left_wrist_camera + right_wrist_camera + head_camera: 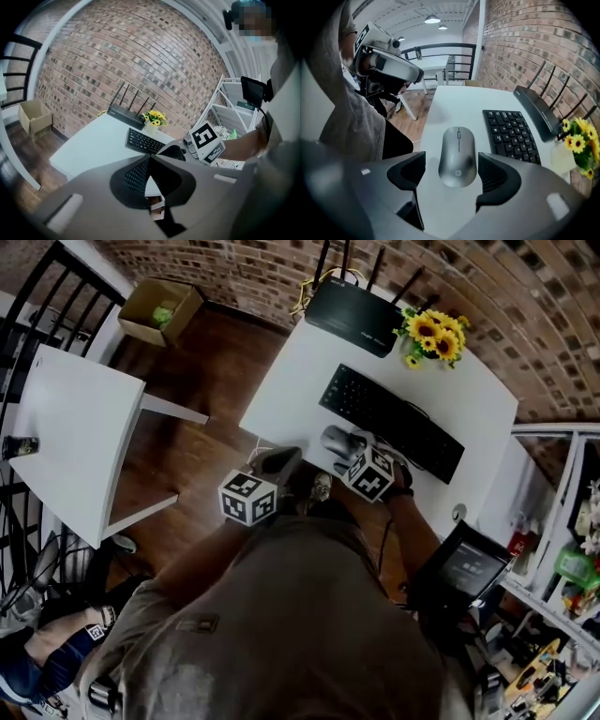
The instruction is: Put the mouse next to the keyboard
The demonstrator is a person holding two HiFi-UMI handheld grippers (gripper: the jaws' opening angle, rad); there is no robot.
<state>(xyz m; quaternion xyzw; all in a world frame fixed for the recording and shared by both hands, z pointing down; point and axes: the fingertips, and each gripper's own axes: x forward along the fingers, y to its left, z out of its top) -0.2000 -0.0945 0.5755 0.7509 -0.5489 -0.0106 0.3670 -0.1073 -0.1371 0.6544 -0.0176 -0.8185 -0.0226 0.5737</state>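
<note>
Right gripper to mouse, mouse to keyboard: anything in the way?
Nothing visible. The right gripper is open, its jaws flanking the mouse with a gap on each side, and only bare table lies between the mouse and the keyboard.

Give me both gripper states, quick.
Left gripper: closed, empty.
Right gripper: open, mouse between its jaws, not gripped.

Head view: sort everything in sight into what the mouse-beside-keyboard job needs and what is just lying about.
Job: mouse, keyboard, right claw open around the mouse, white desk.
Lying about: router, sunflowers, cardboard box, white side table.
</note>
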